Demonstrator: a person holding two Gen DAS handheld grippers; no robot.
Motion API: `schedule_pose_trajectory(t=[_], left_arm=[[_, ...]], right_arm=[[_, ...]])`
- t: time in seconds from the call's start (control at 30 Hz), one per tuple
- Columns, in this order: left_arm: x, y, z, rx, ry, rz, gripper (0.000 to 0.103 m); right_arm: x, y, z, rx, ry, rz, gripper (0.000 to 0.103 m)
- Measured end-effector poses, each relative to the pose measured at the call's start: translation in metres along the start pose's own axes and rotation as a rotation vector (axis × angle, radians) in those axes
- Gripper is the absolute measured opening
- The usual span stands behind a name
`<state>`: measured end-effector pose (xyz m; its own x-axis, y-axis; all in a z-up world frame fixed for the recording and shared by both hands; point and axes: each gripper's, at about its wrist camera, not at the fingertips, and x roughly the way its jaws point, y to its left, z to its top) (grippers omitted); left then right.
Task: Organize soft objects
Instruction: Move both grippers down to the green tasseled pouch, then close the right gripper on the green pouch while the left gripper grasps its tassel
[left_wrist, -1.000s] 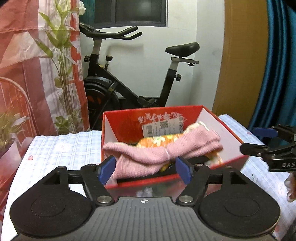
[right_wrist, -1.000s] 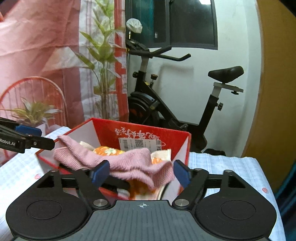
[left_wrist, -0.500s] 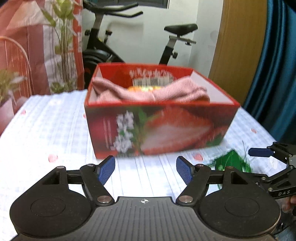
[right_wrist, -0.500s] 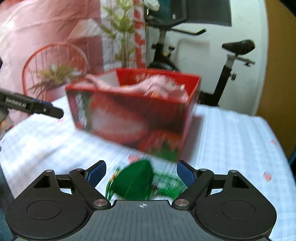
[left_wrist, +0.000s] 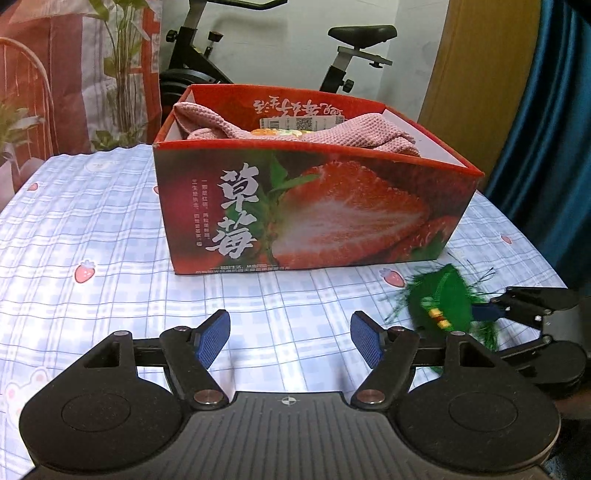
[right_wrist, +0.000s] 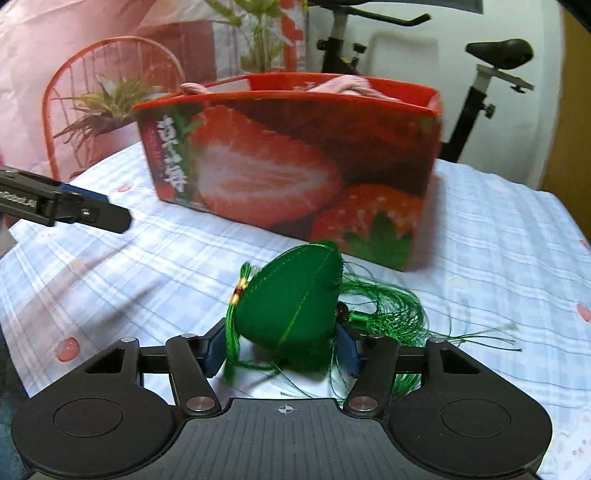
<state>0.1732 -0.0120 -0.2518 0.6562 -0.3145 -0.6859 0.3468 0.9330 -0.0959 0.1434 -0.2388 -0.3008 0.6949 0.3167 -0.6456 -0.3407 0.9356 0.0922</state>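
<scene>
The right gripper (right_wrist: 282, 347) had its blue fingers (right_wrist: 347, 349) set on either side of a green tasselled pouch (right_wrist: 291, 306), which lay on the checked worktop (right_wrist: 480, 258) just near of the strawberry box (right_wrist: 295, 166); whether the fingers actually pressed the pouch could not be told. The left gripper (left_wrist: 290, 341) hung over bare cloth to the left, its fingers (left_wrist: 212, 338) spread wide with nothing between them. In the box, a pink knitted cloth (left_wrist: 354, 134) lay draped over the other things.

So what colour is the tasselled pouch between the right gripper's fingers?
Green pouch, clearest in the right wrist view.
</scene>
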Motion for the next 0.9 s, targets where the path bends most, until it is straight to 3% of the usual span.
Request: schedule_pose_trajectory(t=[0.3,0.6,0.9], left_arm=[[0.000,-0.006,-0.001,-0.022,-0.006,-0.037,0.074],[-0.001,-0.008,0.002,-0.041,-0.022,-0.069,0.073],[0.008,-0.026,0.007,-0.038,-0.007,-0.183,0.068]], right_arm=[[0.017,0.030,0.015,-0.078,0.019,0.052,0.054],[0.025,0.038,0.022,-0.078,0.018,0.061,0.054],[0.028,0.038,0.021,-0.083,-0.002,0.066,0.051]])
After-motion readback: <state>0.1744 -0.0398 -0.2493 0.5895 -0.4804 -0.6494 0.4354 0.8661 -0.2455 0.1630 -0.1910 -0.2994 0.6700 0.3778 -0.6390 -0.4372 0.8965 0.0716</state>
